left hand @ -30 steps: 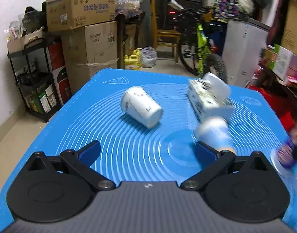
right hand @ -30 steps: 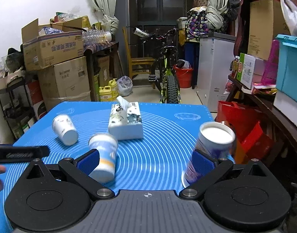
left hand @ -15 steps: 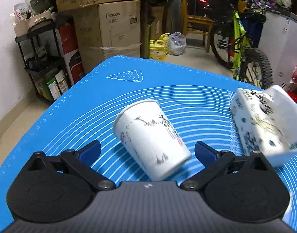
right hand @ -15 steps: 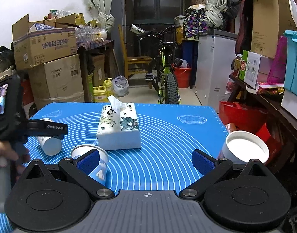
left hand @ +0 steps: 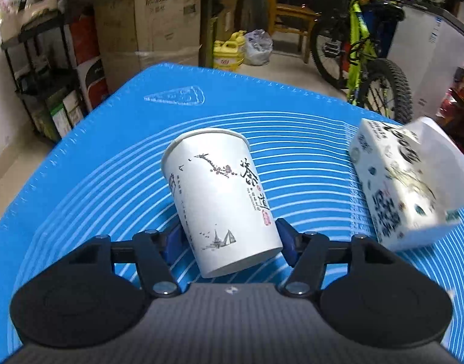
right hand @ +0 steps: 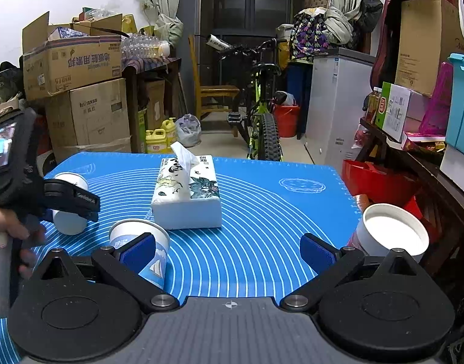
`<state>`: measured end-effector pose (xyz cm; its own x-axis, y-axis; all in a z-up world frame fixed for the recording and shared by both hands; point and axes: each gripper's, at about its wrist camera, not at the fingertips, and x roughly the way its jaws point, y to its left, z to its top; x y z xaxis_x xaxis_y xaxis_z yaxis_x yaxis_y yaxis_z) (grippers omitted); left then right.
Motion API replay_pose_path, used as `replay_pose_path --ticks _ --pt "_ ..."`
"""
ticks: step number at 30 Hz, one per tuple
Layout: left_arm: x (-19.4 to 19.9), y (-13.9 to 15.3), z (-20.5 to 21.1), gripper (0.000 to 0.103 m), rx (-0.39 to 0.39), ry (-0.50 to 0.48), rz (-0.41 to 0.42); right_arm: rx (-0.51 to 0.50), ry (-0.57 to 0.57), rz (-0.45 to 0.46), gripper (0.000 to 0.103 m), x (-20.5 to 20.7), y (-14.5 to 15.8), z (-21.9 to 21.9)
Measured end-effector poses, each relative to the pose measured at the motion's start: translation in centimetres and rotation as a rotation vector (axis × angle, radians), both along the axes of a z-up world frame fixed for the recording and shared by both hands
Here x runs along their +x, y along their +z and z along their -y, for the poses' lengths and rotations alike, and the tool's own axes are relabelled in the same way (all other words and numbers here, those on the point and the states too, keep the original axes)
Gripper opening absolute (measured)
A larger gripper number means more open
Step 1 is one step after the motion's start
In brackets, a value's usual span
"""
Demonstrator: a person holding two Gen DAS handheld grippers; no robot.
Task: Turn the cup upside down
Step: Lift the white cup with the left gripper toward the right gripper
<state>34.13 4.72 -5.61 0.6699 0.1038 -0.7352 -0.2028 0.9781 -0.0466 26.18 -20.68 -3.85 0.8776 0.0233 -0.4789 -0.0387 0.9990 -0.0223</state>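
In the left wrist view, the left gripper (left hand: pixel 228 238) is sitting at the lower centre of the frame, its two blue pads (left hand: pixel 285 241) pressing against the sides of a white paper cup with ink-style plum blossom and boat artwork (left hand: pixel 221 200). The tongs are clamped on this cup near its base. The cup is lying tilted on the blue silicone mat with white concentric rings (left hand: pixel 110 163), with its rim pointing toward the upper centre of the frame and its base toward the camera. At the right edge, a white patterned tissue box (left hand: pixel 406 182) is resting on the mat, just beside the cup but apart from it.

In the right wrist view, the right gripper (right hand: pixel 228 250) is filling the bottom of the frame with its tongs spread wide apart and only mat between them. Behind its left pad, a blue-and-white paper cup printed with a sailboat (right hand: pixel 143 251) is lying on its side. At the lower right, a white-rimmed paper cup (right hand: pixel 394 232) is showing its open mouth at the mat's edge. The tissue box (right hand: pixel 187 195) is sitting at centre. At the left edge, the left gripper (right hand: pixel 72 201) is closing over the white cup (right hand: pixel 69 200), and the person's hand (right hand: pixel 7 230) is holding its handle.
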Motion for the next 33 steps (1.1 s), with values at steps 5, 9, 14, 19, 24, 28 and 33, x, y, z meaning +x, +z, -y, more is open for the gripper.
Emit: replay_pose_path --ticks 5,9,14,19,24,28,33 --pt "-4.8 2.4 0.4 0.064 0.013 -0.088 0.041 -0.025 0.022 0.001 0.101 -1.8 1.0 -0.3" --pt "-10.6 4.2 1.5 0.064 0.029 -0.177 0.062 -0.037 0.041 -0.018 0.101 -4.2 1.7 -0.1" --pt "-16.7 4.0 3.4 0.064 0.021 -0.253 0.062 -0.043 0.047 -0.053 0.101 -8.0 2.1 0.9" --pt "-21.1 2.3 5.8 0.064 0.024 -0.327 0.054 -0.107 0.062 -0.106 0.101 -11.1 1.5 1.7" --pt "-22.1 0.0 7.8 0.064 0.017 -0.376 0.006 -0.143 0.072 -0.151 0.101 -12.7 0.9 2.4" --pt "-22.0 -0.8 8.7 0.065 0.028 -0.387 -0.009 -0.175 0.084 -0.173 0.101 -13.2 0.6 2.5" --pt "-22.1 -1.3 8.7 0.077 0.051 -0.383 -0.014 -0.189 0.102 -0.195 0.101 -13.2 0.1 2.5"
